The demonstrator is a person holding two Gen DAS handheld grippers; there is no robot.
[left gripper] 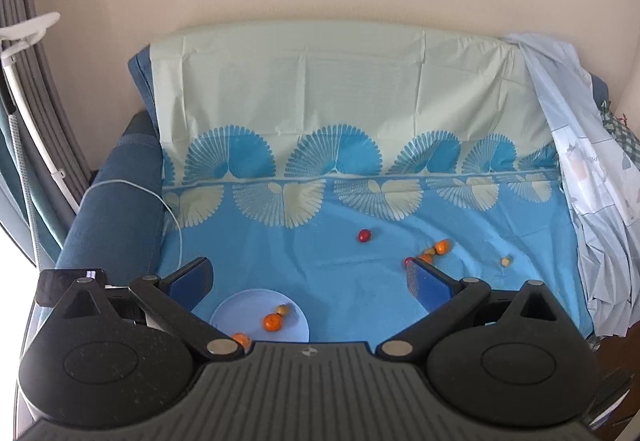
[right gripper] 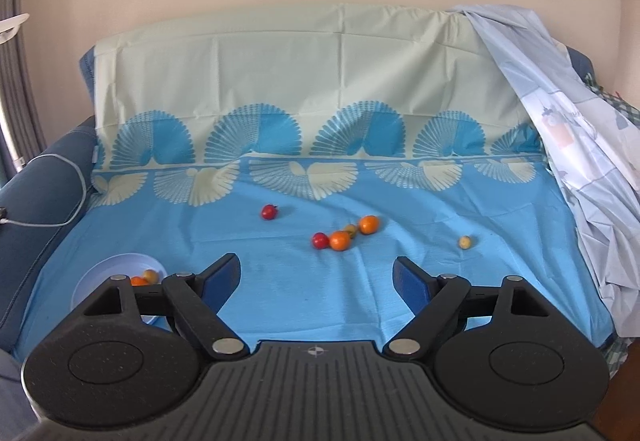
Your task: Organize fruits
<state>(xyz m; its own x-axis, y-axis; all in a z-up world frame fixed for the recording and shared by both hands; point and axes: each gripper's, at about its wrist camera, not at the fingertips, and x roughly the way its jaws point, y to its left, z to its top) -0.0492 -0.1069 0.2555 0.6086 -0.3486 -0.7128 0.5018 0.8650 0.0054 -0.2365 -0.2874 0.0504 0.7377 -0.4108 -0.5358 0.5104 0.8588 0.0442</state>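
A pale blue plate point(left gripper: 240, 311) lies on the blue cloth at the sofa's front left; it holds two oranges point(left gripper: 273, 322) and a small yellow-green fruit point(left gripper: 282, 308). The plate also shows in the right wrist view point(right gripper: 120, 261), partly hidden by the gripper. Loose on the cloth are a red fruit point(right gripper: 269, 212), a cluster of two oranges point(right gripper: 340, 240), a red fruit point(right gripper: 320, 240) and a small greenish fruit point(right gripper: 351, 229), and a lone yellow fruit point(right gripper: 464, 242). My left gripper point(left gripper: 310, 279) is open and empty above the plate. My right gripper point(right gripper: 316, 275) is open and empty, short of the cluster.
The sofa is draped with a blue and cream patterned cloth point(right gripper: 320, 181). A pale sheet point(right gripper: 560, 121) hangs over its right side. A white cable point(left gripper: 172, 217) runs over the left armrest point(left gripper: 116, 209). A dark phone point(left gripper: 60, 279) sits at the left.
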